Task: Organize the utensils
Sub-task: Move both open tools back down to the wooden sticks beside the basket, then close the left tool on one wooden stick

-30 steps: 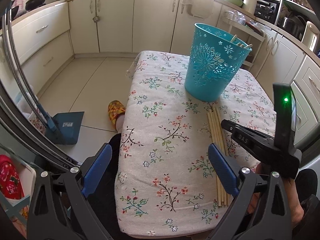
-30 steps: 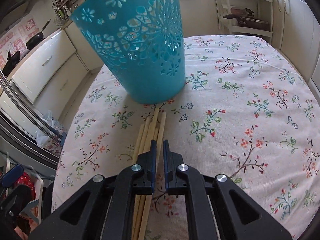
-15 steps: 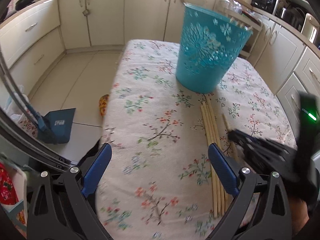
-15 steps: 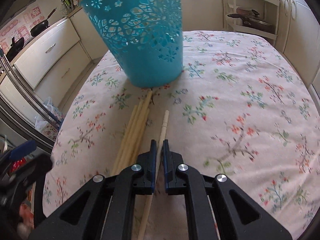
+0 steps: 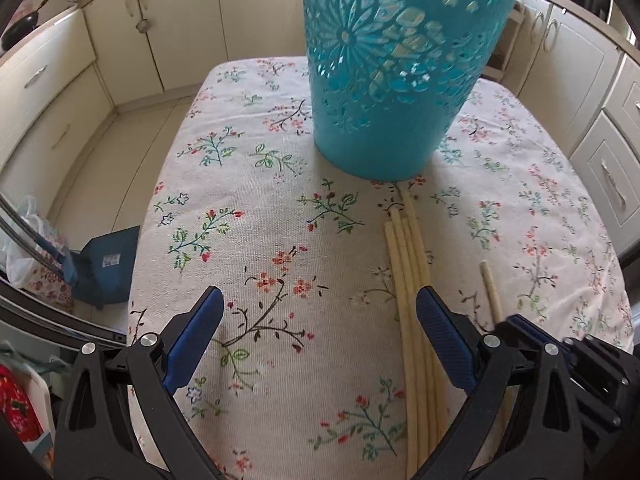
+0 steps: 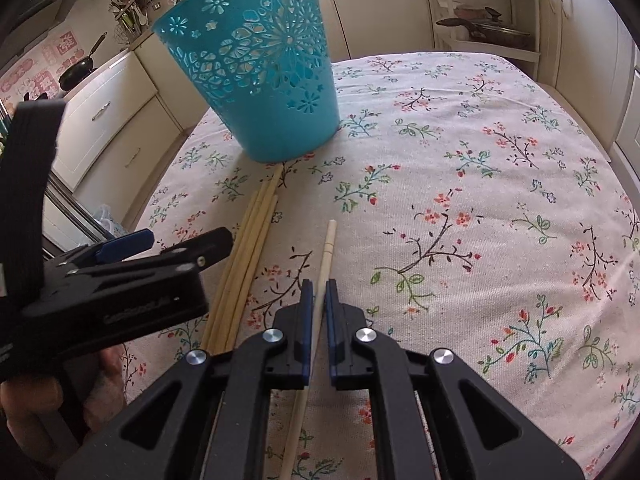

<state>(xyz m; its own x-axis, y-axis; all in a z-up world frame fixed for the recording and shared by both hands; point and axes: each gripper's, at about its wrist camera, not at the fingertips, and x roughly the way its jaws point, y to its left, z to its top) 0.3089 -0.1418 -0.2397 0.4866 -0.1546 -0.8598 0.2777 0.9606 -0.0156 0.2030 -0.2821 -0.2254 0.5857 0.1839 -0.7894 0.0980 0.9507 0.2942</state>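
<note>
A turquoise cut-out basket (image 5: 392, 80) (image 6: 264, 80) stands on the floral tablecloth (image 5: 260, 240). A bundle of several pale wooden chopsticks (image 5: 412, 280) (image 6: 248, 248) lies in front of it. My right gripper (image 6: 317, 292) is shut on a single chopstick (image 6: 326, 252), held apart to the right of the bundle; that chopstick also shows in the left wrist view (image 5: 491, 292). My left gripper (image 5: 318, 312) is open and empty, low over the cloth, its right finger (image 5: 444, 336) over the bundle. It also shows in the right wrist view (image 6: 120, 272).
Cream kitchen cabinets (image 5: 160, 32) surround the table. A blue dustpan (image 5: 108, 268) sits on the floor at the left. A shelf with a pan (image 6: 488, 28) stands behind the table. The table's left edge (image 5: 140, 280) drops to the floor.
My left gripper has moved forward and down toward the basket and the bundle. My right gripper has pulled one chopstick out of the bundle and to the right.
</note>
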